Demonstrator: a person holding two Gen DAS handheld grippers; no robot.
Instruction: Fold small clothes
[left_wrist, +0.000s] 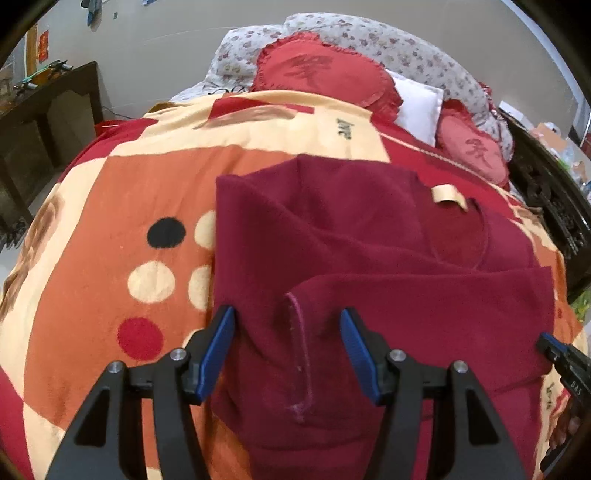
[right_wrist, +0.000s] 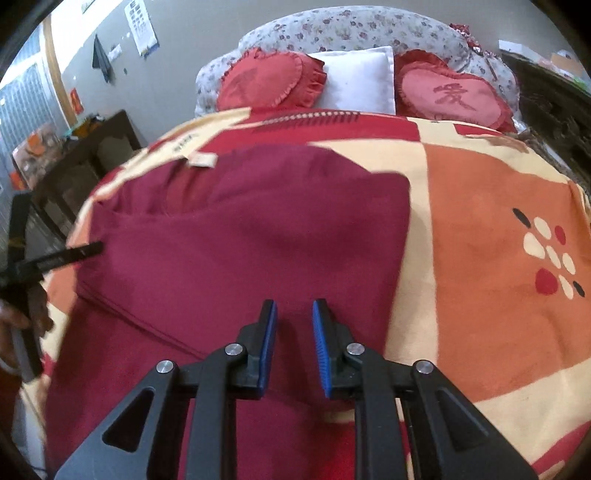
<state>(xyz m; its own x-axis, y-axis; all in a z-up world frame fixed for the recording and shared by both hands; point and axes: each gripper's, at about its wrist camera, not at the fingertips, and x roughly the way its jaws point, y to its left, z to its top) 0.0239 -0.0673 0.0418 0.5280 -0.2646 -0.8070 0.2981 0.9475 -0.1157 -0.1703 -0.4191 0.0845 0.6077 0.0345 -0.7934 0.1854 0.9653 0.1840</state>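
A dark red garment (left_wrist: 369, 251) lies partly folded on the bed, with a cream neck label (left_wrist: 448, 195) at its far side and a sleeve (left_wrist: 424, 314) folded across the front. My left gripper (left_wrist: 288, 317) is open, its blue pads on either side of the sleeve's cuff end, holding nothing. In the right wrist view the same garment (right_wrist: 240, 240) fills the middle, its label (right_wrist: 201, 160) at the far left. My right gripper (right_wrist: 294, 312) is part open and empty just above the cloth. The right gripper's tip (left_wrist: 554, 349) shows at the left view's right edge.
The bed has an orange, cream and red patterned blanket (left_wrist: 122, 206). Red heart cushions (right_wrist: 452, 94) and a white pillow (right_wrist: 360, 79) lie at the head. A dark wooden table (left_wrist: 48, 122) stands left; a carved dark bed frame (left_wrist: 554, 206) runs along the right.
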